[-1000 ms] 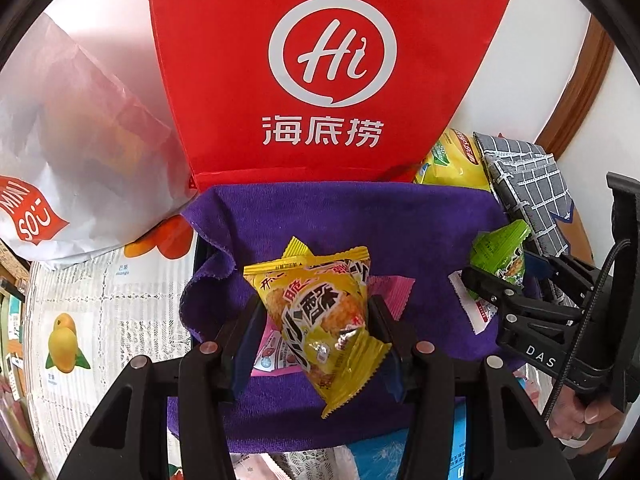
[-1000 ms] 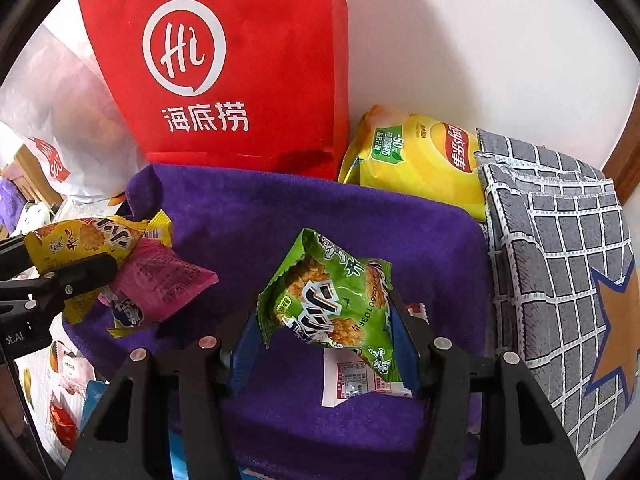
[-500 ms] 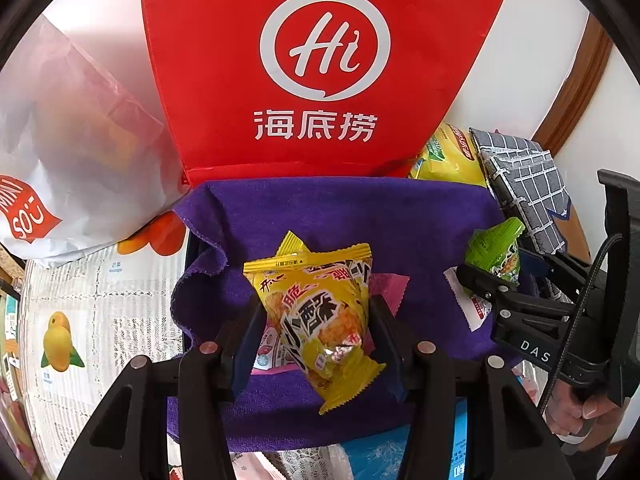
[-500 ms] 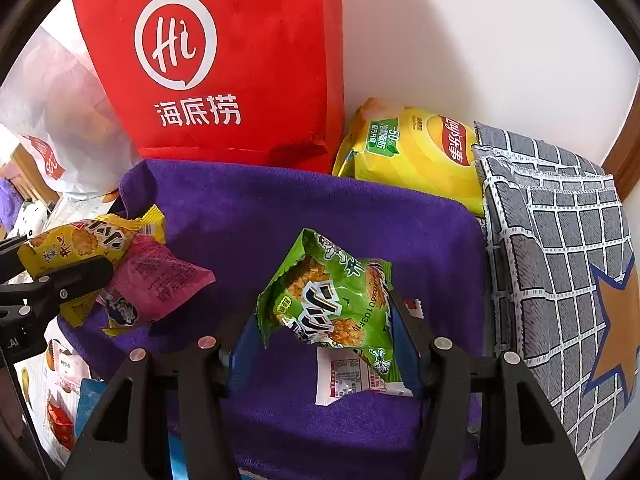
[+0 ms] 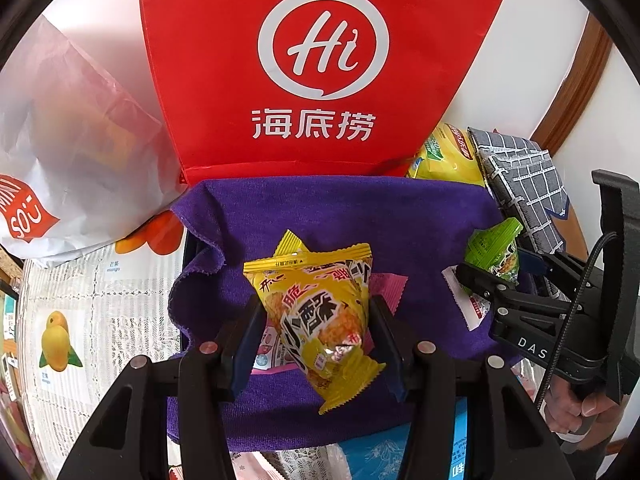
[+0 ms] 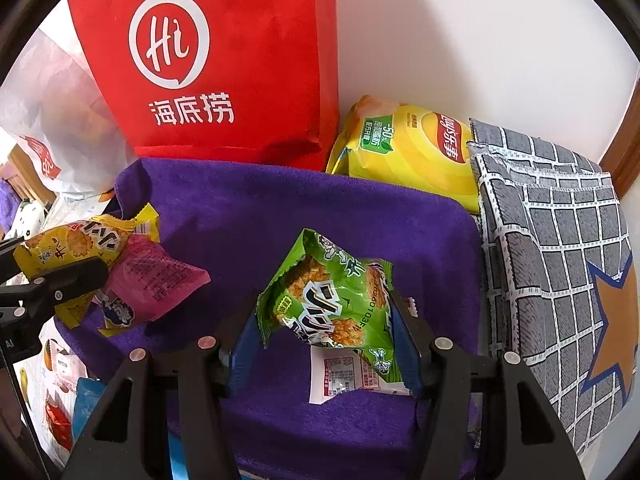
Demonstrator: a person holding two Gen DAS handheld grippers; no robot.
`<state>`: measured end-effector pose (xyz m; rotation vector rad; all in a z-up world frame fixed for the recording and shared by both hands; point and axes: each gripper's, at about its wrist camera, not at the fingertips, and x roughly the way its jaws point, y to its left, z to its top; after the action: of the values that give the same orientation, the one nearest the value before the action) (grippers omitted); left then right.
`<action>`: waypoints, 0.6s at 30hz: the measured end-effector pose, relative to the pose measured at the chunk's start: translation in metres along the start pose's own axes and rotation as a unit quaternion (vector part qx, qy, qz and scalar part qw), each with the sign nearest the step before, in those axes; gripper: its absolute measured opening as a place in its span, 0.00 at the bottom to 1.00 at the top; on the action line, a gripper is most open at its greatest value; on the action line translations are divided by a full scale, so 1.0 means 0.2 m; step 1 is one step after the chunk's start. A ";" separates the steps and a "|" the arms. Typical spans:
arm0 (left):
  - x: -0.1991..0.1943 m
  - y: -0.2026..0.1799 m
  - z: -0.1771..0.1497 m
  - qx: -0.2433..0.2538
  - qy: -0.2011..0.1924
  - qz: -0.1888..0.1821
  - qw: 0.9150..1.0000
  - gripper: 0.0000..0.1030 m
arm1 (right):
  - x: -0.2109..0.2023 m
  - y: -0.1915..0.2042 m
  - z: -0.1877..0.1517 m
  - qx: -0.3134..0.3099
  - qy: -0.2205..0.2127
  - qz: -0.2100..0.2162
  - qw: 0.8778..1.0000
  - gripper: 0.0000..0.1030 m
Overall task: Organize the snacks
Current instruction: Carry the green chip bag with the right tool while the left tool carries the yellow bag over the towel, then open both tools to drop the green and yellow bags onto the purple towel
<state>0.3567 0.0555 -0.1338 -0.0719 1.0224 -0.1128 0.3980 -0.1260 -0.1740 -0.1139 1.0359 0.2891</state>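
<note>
Left wrist view: left tongs (image 5: 316, 320) pinch a yellow snack packet (image 5: 320, 312) at frame centre, above a purple towel (image 5: 340, 216). A pink packet (image 5: 386, 286) peeks out behind it, mostly covered. At right edge the right tongs (image 5: 486, 280) appear side-on, clamped on a green snack packet (image 5: 494, 250); the holding hand (image 5: 576, 412) shows at lower right.

Right wrist view: the green snack packet (image 6: 332, 304) fills centre frame between the fingers of the right tongs (image 6: 326, 328), with a white-labelled packet (image 6: 344, 376) lying on the towel directly beneath it. Only here is the pink packet (image 6: 154, 284) seen nearly whole, at centre left, touching the yellow packet (image 6: 68, 244) held by the left tongs (image 6: 60, 276).

Hidden: what lies under the towel cannot be told; a blue package (image 5: 372, 456) at bottom of the left view is cut off.

Surroundings: red "Hi" bag (image 5: 320, 72) upright behind the towel, white plastic bag (image 5: 68, 128) at upper left, yellow chip bag (image 6: 412, 152) and grey grid-pattern cloth (image 6: 560, 248) at right, white wall (image 6: 460, 32) behind. The surface (image 5: 92, 312) carries a fruit-print cover
</note>
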 end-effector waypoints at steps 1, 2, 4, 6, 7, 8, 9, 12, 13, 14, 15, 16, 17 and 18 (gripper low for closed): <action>0.00 0.00 0.00 0.000 0.000 0.000 1.000 0.49 | 0.00 0.00 0.00 0.000 0.001 0.000 1.000 0.57; 0.00 0.00 0.00 -0.001 0.000 0.000 1.000 0.49 | 0.00 0.00 0.00 0.000 0.001 -0.001 1.000 0.58; 0.00 0.00 0.00 -0.002 0.000 0.000 1.000 0.49 | 0.01 0.00 0.00 -0.001 0.003 0.000 1.000 0.58; 0.00 0.00 0.00 -0.002 0.000 0.000 1.000 0.49 | 0.01 0.00 0.00 -0.001 0.005 -0.001 1.000 0.58; 0.00 0.00 0.00 -0.002 0.000 0.000 1.000 0.49 | 0.01 0.00 0.00 -0.002 0.005 -0.001 1.000 0.58; 0.00 0.00 0.00 -0.002 0.000 0.000 1.000 0.49 | 0.02 0.00 0.00 -0.002 0.005 -0.001 1.000 0.58; 0.00 0.00 0.00 -0.001 0.000 0.000 1.000 0.49 | 0.02 0.00 0.00 -0.003 0.006 -0.001 1.000 0.58; 0.00 0.00 0.00 0.000 0.000 0.000 1.000 0.49 | 0.02 0.00 0.00 -0.004 0.007 -0.001 1.000 0.58; 0.00 0.00 0.00 0.000 0.000 0.000 1.000 0.49 | 0.02 0.00 0.00 -0.005 0.007 -0.001 1.000 0.58; 0.00 0.00 0.00 0.000 0.000 0.000 1.000 0.49 | 0.02 0.00 0.00 -0.005 0.007 -0.001 1.000 0.58; 0.00 0.00 0.00 0.000 0.000 0.000 1.000 0.49 | 0.01 0.00 0.01 -0.005 0.006 -0.002 1.000 0.58; 0.00 0.00 0.00 0.000 0.000 0.000 1.000 0.49 | 0.01 -0.01 0.00 -0.004 0.006 -0.002 1.000 0.58; 0.00 0.00 0.00 0.000 0.000 0.000 1.000 0.49 | 0.01 -0.01 0.00 -0.003 0.006 -0.001 1.000 0.58; 0.00 0.00 0.00 0.001 0.000 -0.001 1.000 0.49 | 0.01 -0.01 0.00 -0.003 0.006 -0.001 1.000 0.58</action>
<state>0.3569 0.0552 -0.1335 -0.0714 1.0215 -0.1145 0.4001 -0.1268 -0.1751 -0.1216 1.0471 0.2891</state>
